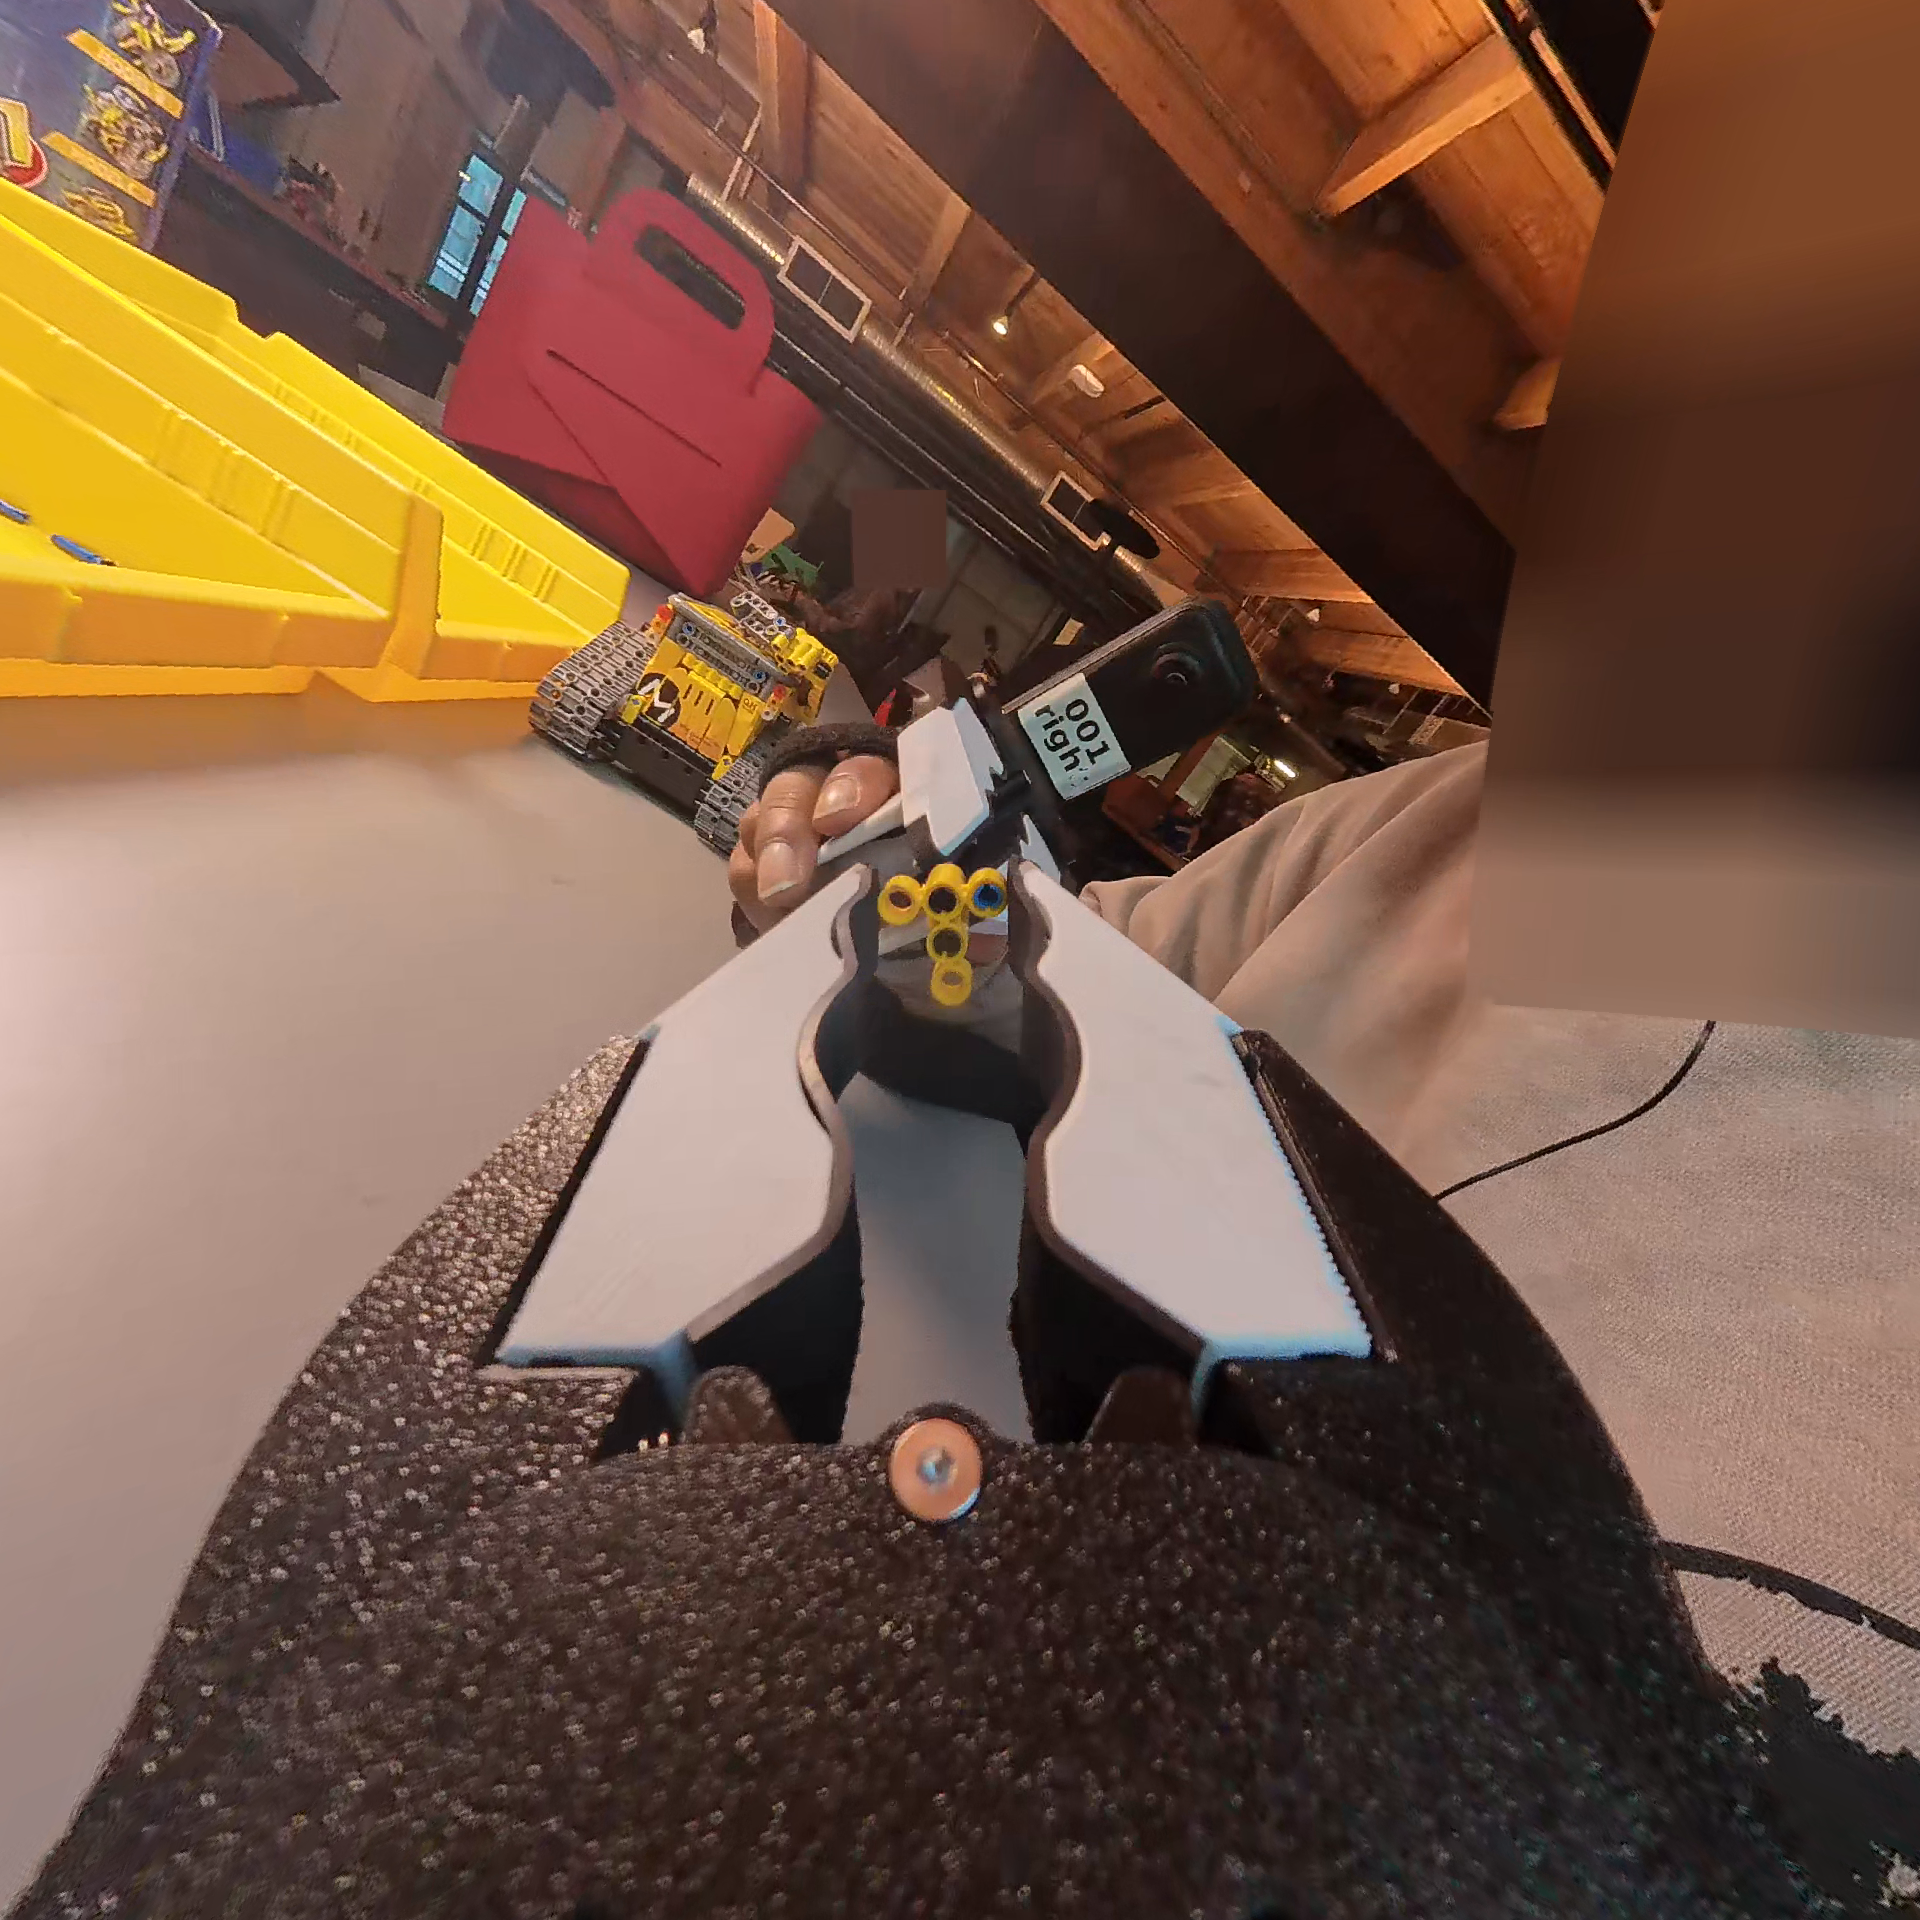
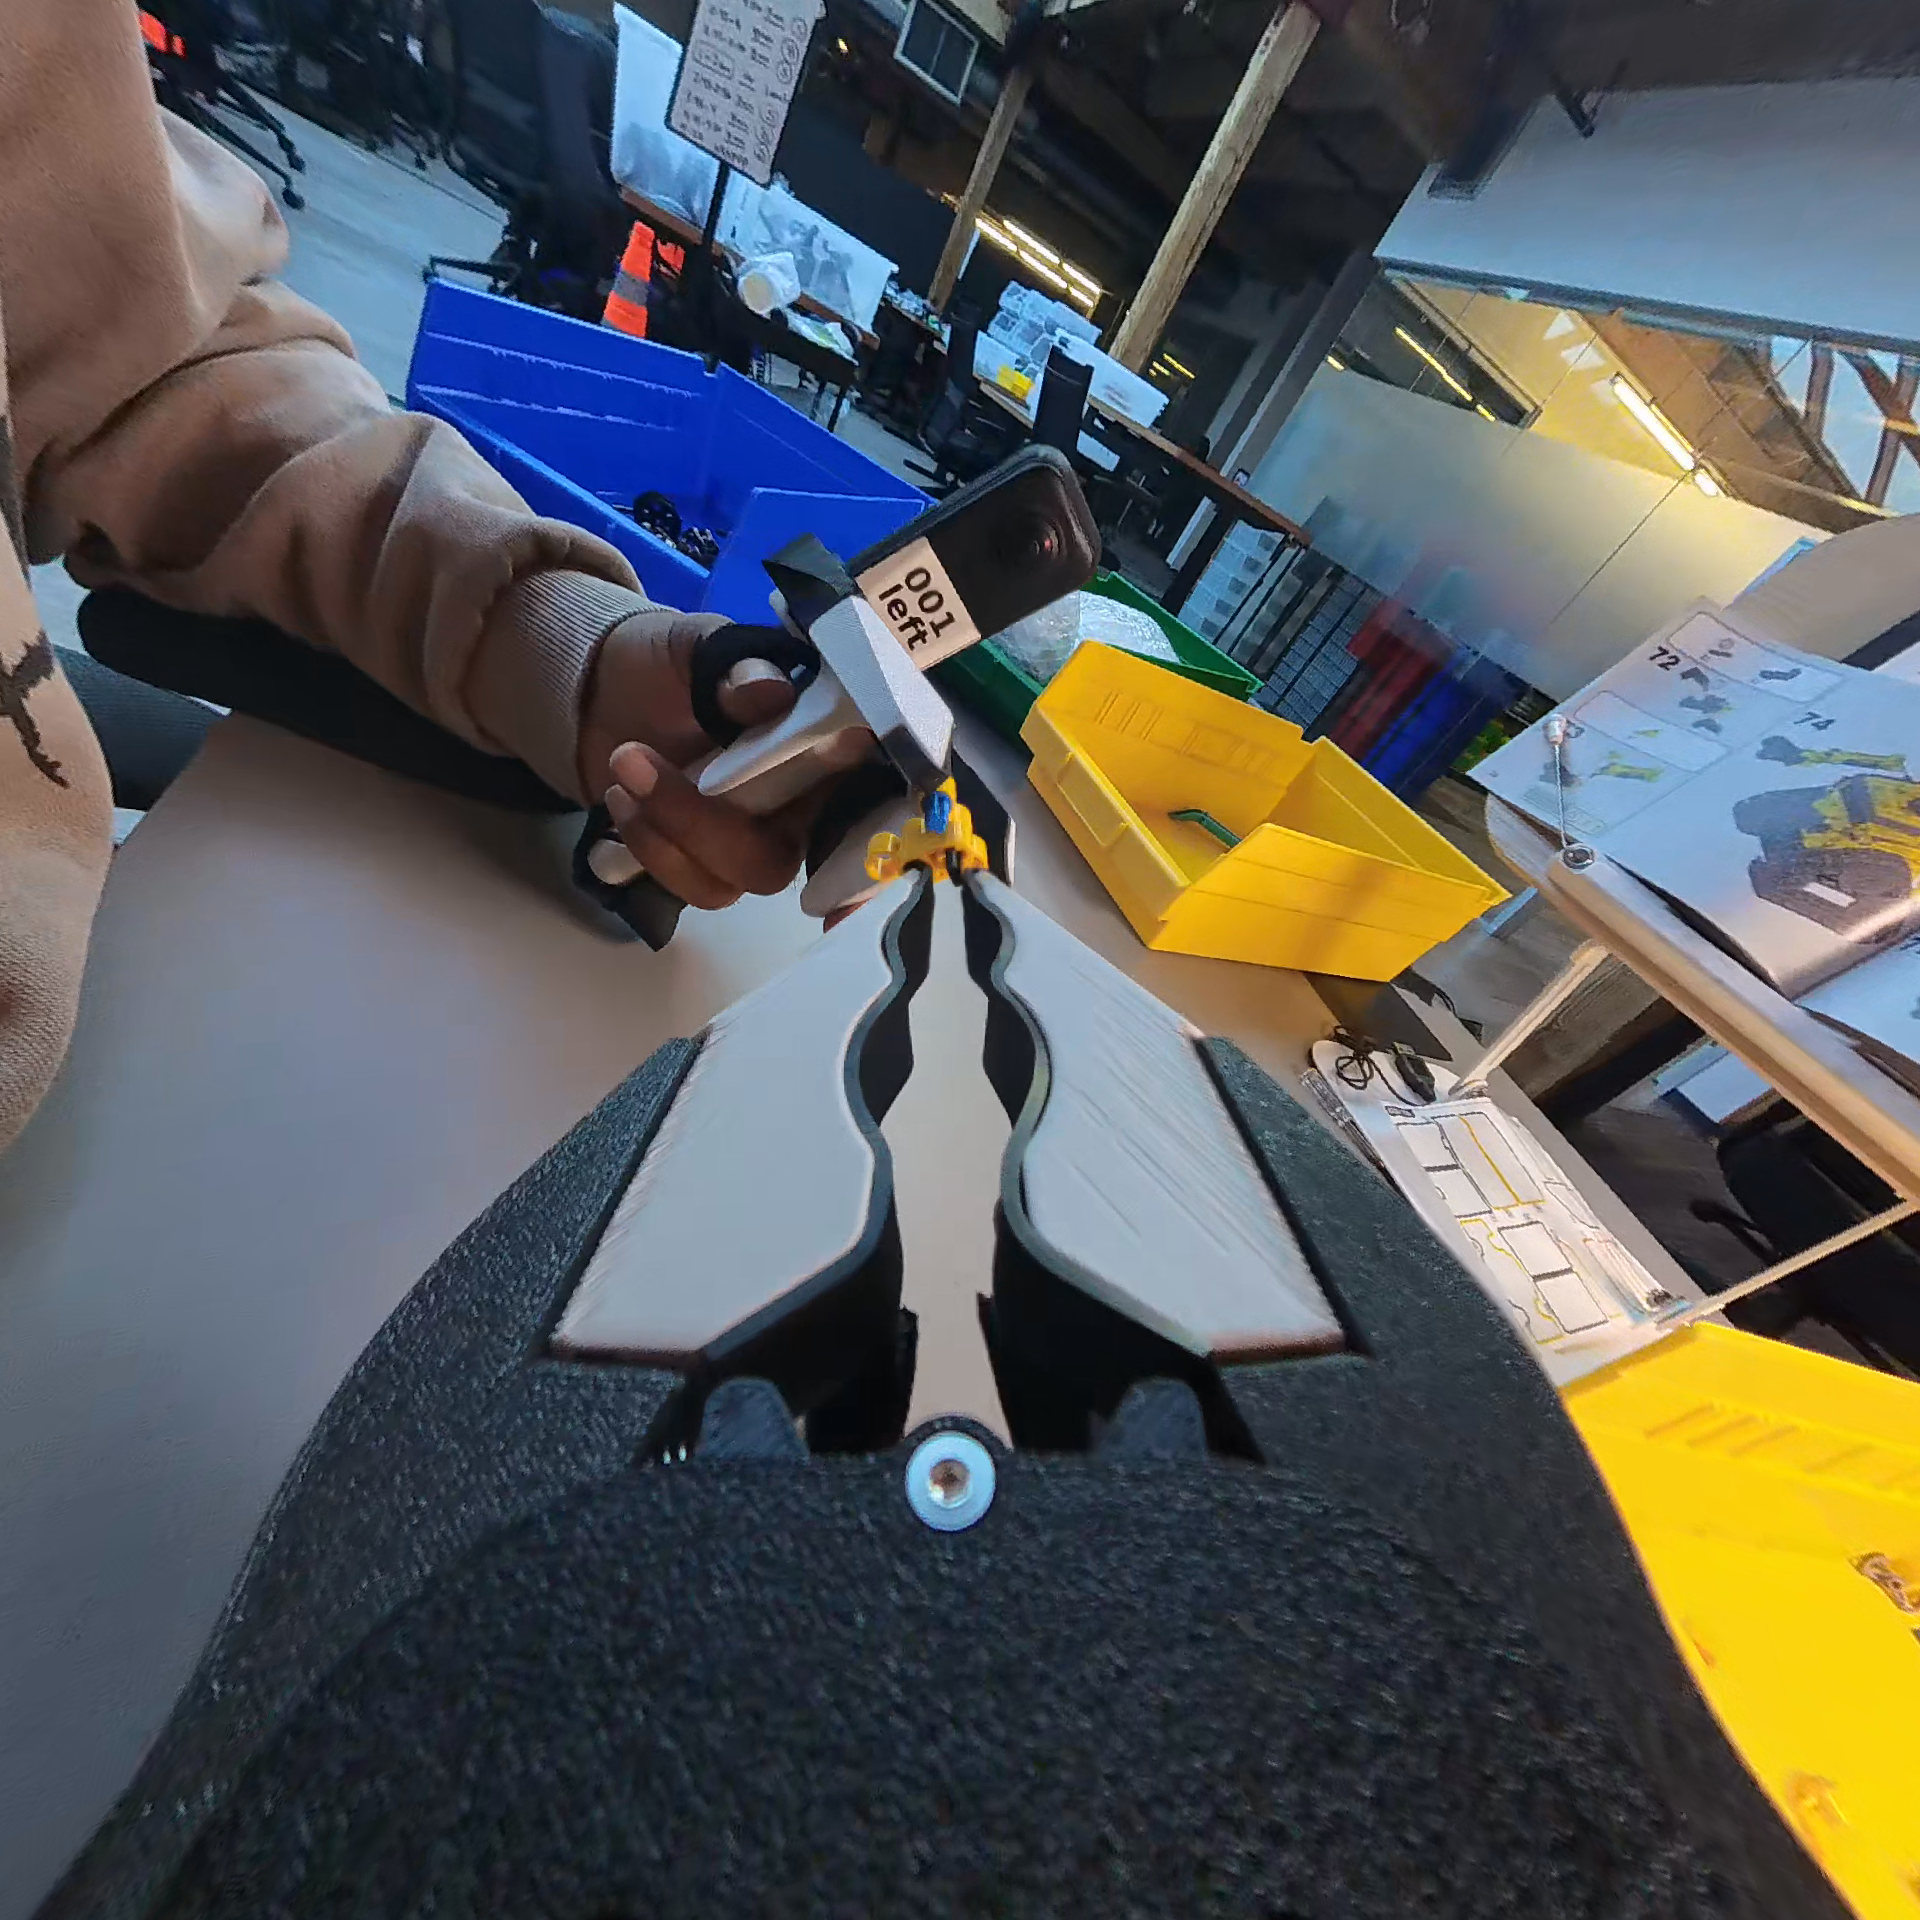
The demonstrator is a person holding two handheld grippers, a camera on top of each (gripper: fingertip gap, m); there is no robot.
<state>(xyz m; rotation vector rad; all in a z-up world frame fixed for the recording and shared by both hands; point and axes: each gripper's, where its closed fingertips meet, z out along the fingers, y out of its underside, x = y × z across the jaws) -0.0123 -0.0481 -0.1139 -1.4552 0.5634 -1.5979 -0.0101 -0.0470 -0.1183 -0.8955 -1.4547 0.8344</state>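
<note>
Yellow T-shaped piece [image 1: 943, 930] | pinched between left jaws | right jaws touching

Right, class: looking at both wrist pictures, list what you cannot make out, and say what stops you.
- Yellow T-shaped piece: in the left wrist view its sides are covered by the left hand-held gripper.
- Same piece in the right wrist view: the right hand-held gripper hides its lower part.
- Toy bulldozer: a hand covers one end.
- Booklet: cut off by the right edge.
</note>
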